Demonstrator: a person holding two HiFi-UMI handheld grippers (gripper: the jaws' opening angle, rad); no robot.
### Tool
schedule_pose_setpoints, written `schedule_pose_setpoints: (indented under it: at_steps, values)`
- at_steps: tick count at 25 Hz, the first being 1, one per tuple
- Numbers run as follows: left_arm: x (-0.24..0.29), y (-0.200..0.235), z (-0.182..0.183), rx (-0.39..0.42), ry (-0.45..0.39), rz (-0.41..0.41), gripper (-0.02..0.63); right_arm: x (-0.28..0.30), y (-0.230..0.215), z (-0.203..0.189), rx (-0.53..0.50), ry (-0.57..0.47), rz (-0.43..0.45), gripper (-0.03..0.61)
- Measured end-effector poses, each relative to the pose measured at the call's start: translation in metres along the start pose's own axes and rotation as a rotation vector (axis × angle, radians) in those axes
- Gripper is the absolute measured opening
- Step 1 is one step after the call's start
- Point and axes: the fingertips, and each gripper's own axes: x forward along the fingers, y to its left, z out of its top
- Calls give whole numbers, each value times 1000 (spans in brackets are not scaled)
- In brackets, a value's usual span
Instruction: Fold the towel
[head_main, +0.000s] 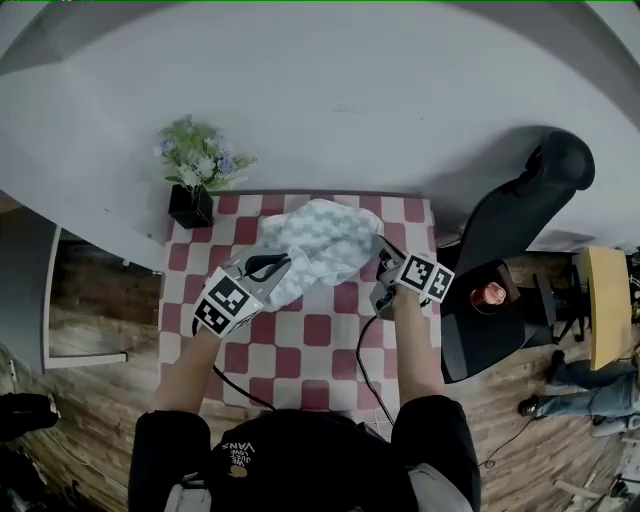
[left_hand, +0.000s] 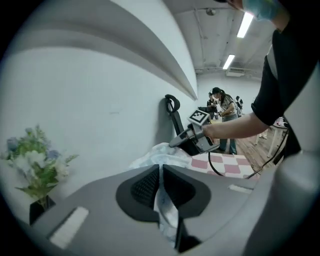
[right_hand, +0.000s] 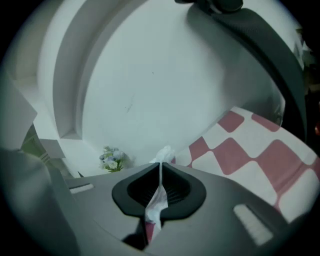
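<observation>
A pale blue-white waffle towel (head_main: 322, 243) is lifted in a bunch over the red-and-white checked table (head_main: 320, 345). My left gripper (head_main: 277, 266) is shut on the towel's near left edge. In the left gripper view the cloth (left_hand: 165, 210) runs between the closed pads of that gripper (left_hand: 161, 168). My right gripper (head_main: 381, 262) is shut on the towel's right edge. In the right gripper view a thin fold of towel (right_hand: 156, 202) is pinched in its jaws (right_hand: 160, 167). The right gripper (left_hand: 192, 137) also shows in the left gripper view, beyond the bunched towel (left_hand: 157, 154).
A black pot of pale flowers (head_main: 194, 172) stands at the table's far left corner, close to the white wall (head_main: 350, 90). A black office chair (head_main: 520, 215) stands right of the table. People (left_hand: 224, 112) stand far off in the room.
</observation>
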Motion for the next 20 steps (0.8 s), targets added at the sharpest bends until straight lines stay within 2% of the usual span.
schedule_pose_setpoints:
  at_steps: [4,9,14,20]
  values:
    - [-58,-10,1,-24,-124,59,23,-57,36,-6,-18,-114,15,21]
    - [-121,-45,-9,11,-193,81,23,-118,84,-56,-5,-211,25,21]
    - [-176,-83,-23,41,-270,47,23,-181,116,-121,36,-304,7,21]
    - [-223,-128,-41,107,-304,4,25,-246,139,-194,41,-351,-51,21]
